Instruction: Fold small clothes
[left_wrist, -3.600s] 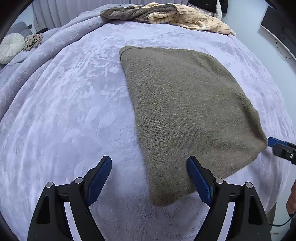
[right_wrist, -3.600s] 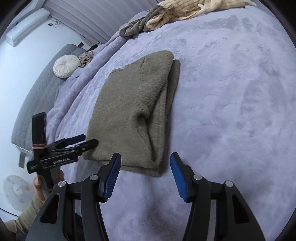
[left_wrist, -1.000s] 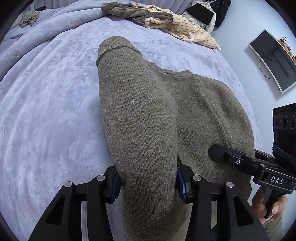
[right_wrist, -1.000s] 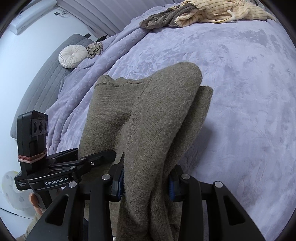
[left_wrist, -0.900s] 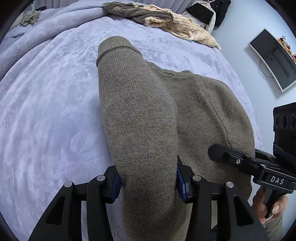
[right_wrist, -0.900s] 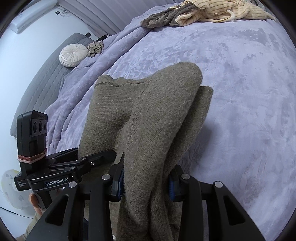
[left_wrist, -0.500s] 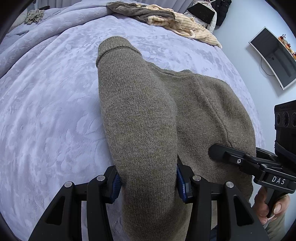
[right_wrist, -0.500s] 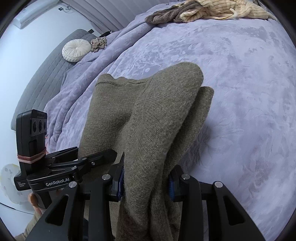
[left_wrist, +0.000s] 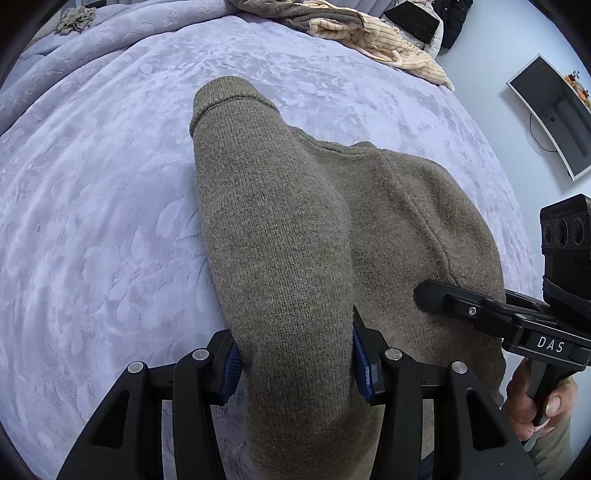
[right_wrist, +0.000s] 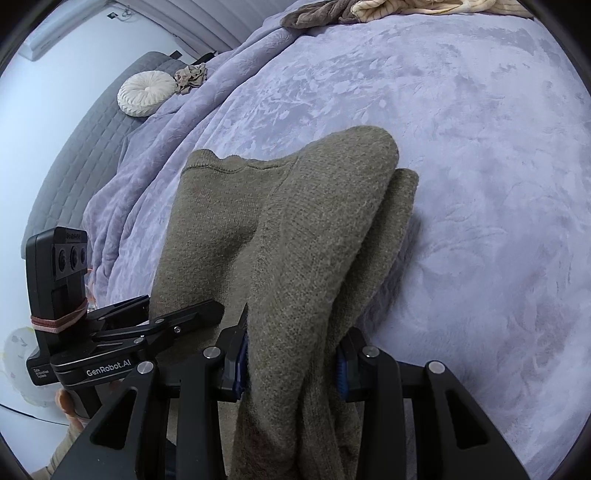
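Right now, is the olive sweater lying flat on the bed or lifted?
Partly lifted. Its near edge is pinched in the left hand-held gripper and the right hand-held gripper, while the sweater's far end rests on the bed.

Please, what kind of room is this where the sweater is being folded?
Most likely a bedroom. The olive sweater lies on a wide bed covered with a lilac plush blanket, a round white cushion rests beside a grey quilted headboard, and a screen hangs on the wall.
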